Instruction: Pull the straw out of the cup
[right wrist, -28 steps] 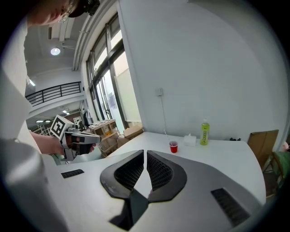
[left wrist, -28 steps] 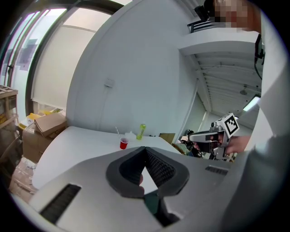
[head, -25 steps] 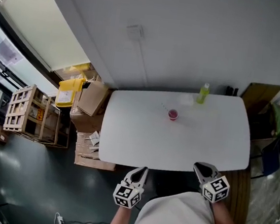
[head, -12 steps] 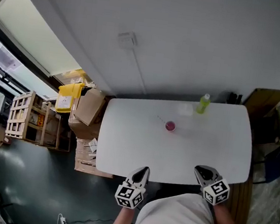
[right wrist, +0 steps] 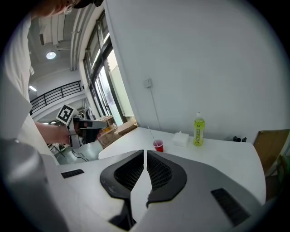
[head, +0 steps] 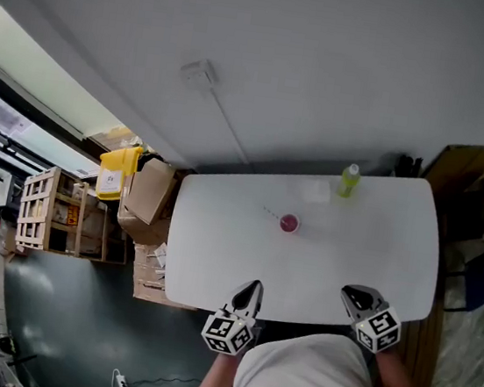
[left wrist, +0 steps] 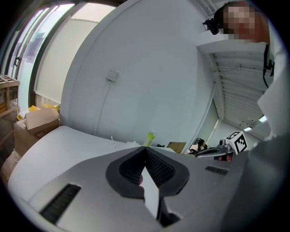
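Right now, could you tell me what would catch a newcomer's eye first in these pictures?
A red cup with a straw stands mid-table, the brightest spot on the white table. A green bottle stands at the far edge; the left gripper and right gripper hover at the near edge, jaws together.

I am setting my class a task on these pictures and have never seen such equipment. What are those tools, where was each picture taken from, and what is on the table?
There is no robot here. A person holds a two-jaw gripper in each hand. The wide picture comes from a camera on the person's head, looking down. It shows the left gripper and the right gripper at the near edge of a white table. The other two pictures come from cameras riding on each gripper, looking along its jaws. On the table's far half stand a red cup with a straw leaning out of it, a green bottle and a small white pack. Both grippers are closed and hold nothing.
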`<state>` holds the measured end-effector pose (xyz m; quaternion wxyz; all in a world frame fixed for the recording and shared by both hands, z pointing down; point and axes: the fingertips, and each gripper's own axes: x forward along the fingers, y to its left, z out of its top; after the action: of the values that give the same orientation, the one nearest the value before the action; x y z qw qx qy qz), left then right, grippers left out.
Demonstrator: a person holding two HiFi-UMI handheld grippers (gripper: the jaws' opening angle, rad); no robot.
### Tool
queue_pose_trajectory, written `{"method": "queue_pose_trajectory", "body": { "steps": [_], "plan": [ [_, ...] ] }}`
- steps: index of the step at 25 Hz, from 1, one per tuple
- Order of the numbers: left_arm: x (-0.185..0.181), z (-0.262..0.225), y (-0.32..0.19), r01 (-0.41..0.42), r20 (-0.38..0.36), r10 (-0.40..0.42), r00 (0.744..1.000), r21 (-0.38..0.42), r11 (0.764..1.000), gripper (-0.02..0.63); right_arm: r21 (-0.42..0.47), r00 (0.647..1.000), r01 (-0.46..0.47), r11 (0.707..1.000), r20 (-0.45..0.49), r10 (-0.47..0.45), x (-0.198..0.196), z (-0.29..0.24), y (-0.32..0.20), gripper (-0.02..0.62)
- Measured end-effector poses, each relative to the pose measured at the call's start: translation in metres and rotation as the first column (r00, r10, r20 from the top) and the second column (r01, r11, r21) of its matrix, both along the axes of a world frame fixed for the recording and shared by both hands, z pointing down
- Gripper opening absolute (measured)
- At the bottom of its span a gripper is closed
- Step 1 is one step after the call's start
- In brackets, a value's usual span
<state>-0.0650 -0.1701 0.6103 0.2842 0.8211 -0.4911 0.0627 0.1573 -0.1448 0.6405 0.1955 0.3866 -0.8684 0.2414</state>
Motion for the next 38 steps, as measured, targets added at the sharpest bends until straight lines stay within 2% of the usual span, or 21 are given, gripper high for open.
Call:
{"method": "queue_pose_trajectory", "body": {
  "steps": [7, 19, 25, 29, 38],
  "plan": [
    [0.004, 0.01, -0.031, -0.027, -0.008, 0.027, 1.0, -0.038, 0.999, 0.003, -0.026, 0.999, -0.051, 0.998, 0.013, 0.051, 0.006, 0.008, -0.012, 0.044],
    [-0.004, 0.032, -0.096, -0.157, -0.065, 0.154, 0.986, -0.044, 0.987, 0.004, -0.028, 0.982, -0.188, 0.982, -0.015, 0.187, -0.026, -0.001, -0.035, 0.044],
    [-0.006, 0.064, -0.132, -0.199, -0.075, 0.194, 0.978, -0.072, 0.977, 0.009, -0.045, 0.971, -0.234, 0.971, -0.052, 0.232, -0.041, -0.002, -0.042, 0.044],
    [-0.005, 0.088, -0.153, -0.209, -0.07, 0.202, 0.977, -0.098, 0.973, 0.039, -0.059, 0.966, -0.253, 0.966, -0.071, 0.249, -0.049, -0.002, -0.045, 0.044],
    [-0.003, 0.153, -0.188, -0.208, -0.037, 0.205, 0.978, -0.198, 0.958, 0.071, -0.086, 0.951, -0.298, 0.951, -0.108, 0.288, -0.058, 0.005, -0.037, 0.044]
  ]
}}
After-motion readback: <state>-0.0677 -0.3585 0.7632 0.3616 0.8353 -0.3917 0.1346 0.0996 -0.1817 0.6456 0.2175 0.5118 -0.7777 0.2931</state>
